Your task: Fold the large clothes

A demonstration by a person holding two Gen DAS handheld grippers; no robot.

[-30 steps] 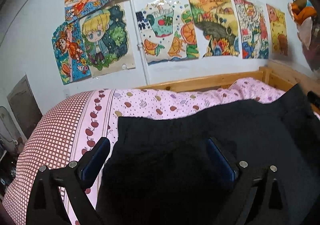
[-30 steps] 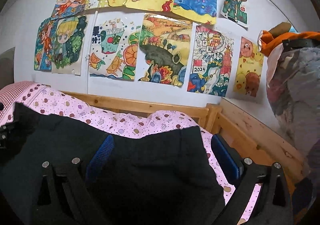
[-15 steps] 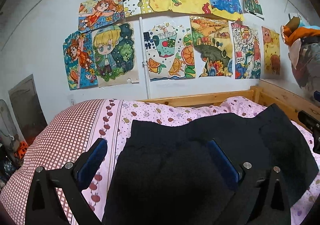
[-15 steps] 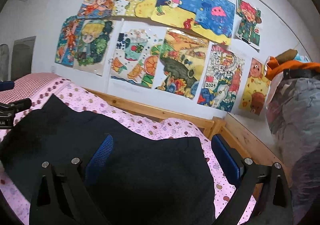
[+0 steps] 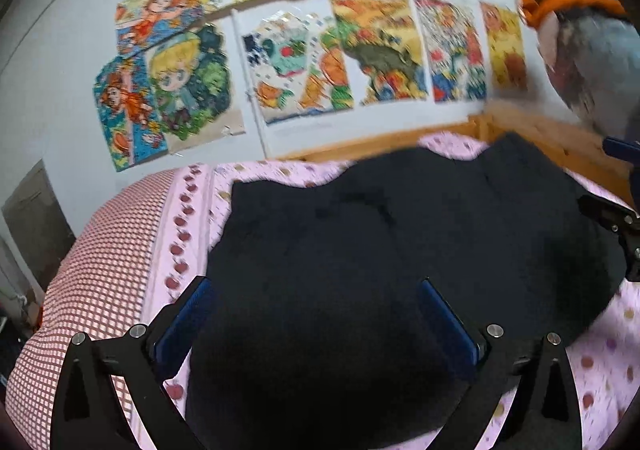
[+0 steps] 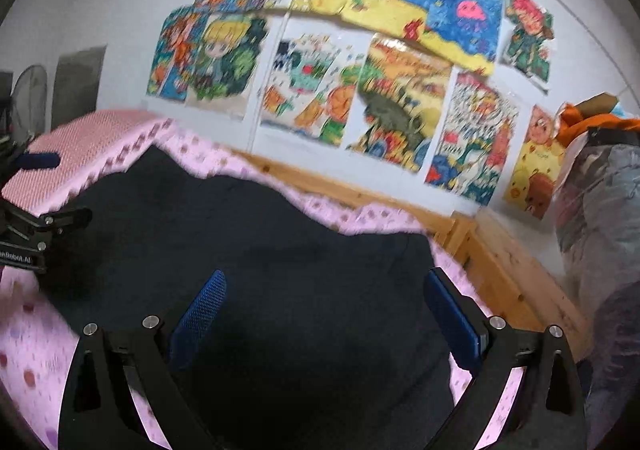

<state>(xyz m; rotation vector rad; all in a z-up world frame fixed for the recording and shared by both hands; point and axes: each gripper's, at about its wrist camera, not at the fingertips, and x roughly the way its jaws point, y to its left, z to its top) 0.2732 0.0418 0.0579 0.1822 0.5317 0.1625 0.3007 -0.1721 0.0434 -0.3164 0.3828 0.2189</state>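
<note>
Black garment (image 5: 400,250) lies spread flat on the pink dotted bed sheet (image 5: 600,370); one second ago its far edge was raised. Left hand-held gripper (image 5: 316,322) and right hand-held gripper (image 6: 326,314) have pulled back above it, both with jaws spread wide, grasping nothing. Both views are motion-blurred.

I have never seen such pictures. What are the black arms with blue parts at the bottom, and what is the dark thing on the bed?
Each picture comes from a camera on a hand-held gripper, looking along its two fingers. One shows the left gripper, the other the right gripper. The blue parts are finger pads. Both stand open and hold nothing. The dark thing is a black garment lying spread on the pink bedsheet. Drawings hang on the wall behind.
</note>
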